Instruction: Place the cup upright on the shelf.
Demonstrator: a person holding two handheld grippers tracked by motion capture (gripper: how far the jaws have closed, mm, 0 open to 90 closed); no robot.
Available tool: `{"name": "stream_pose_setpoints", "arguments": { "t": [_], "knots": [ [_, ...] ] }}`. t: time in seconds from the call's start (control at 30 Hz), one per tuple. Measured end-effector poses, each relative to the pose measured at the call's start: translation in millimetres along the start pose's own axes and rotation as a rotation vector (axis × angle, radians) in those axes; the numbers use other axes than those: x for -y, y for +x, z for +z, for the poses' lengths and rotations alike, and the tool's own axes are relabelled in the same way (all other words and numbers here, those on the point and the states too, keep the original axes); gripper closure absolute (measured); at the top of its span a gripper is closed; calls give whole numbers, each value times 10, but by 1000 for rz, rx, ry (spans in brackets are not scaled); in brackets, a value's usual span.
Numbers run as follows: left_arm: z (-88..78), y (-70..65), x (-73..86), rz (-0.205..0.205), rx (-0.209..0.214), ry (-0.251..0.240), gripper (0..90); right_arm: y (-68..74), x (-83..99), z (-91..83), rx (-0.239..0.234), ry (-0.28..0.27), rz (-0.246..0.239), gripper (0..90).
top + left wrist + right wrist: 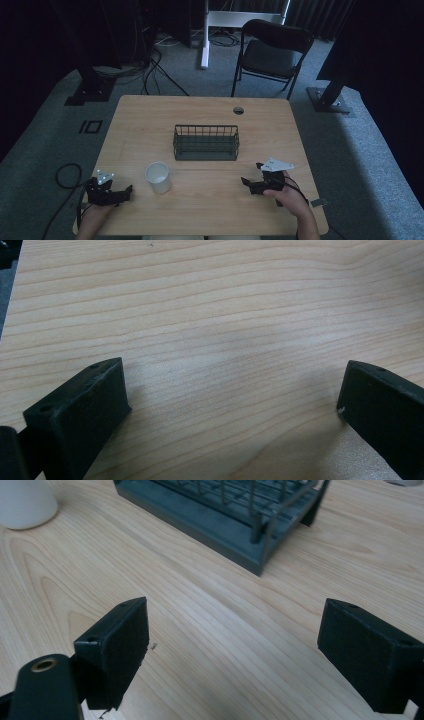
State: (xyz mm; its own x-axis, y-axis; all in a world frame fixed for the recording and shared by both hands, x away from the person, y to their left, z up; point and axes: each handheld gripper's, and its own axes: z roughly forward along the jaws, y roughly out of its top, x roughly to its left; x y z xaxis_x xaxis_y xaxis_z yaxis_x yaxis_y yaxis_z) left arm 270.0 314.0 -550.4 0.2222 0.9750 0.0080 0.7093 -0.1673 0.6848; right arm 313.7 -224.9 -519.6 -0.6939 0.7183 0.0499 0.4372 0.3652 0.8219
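Note:
A dark wire basket (206,142) stands in the middle of the wooden table (150,115), and its near corner (250,530) rises ahead of the right gripper. A white cup (158,177) stands upright left of centre, also at the top left corner (25,502) of the right gripper view. My left gripper (125,192) rests low at the front left, open, with bare wood between its jaws (232,385). My right gripper (252,175) sits at the front right, open and holding nothing (232,630).
A round cable hole (238,110) lies near the table's far edge. A black folding chair (270,52) stands beyond the table. Cables (67,175) trail on the grey carpet at the left. Dark stand legs (332,95) flank the table.

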Motion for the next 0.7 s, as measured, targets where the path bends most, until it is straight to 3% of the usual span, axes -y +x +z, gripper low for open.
{"name": "stream_pose_setpoints", "arguments": {
  "t": [0.7],
  "knots": [
    [0, 0, 1, 0, 0, 0, 1, 316, -142, 254, -84, 12, -76, 129]
  ]
}}
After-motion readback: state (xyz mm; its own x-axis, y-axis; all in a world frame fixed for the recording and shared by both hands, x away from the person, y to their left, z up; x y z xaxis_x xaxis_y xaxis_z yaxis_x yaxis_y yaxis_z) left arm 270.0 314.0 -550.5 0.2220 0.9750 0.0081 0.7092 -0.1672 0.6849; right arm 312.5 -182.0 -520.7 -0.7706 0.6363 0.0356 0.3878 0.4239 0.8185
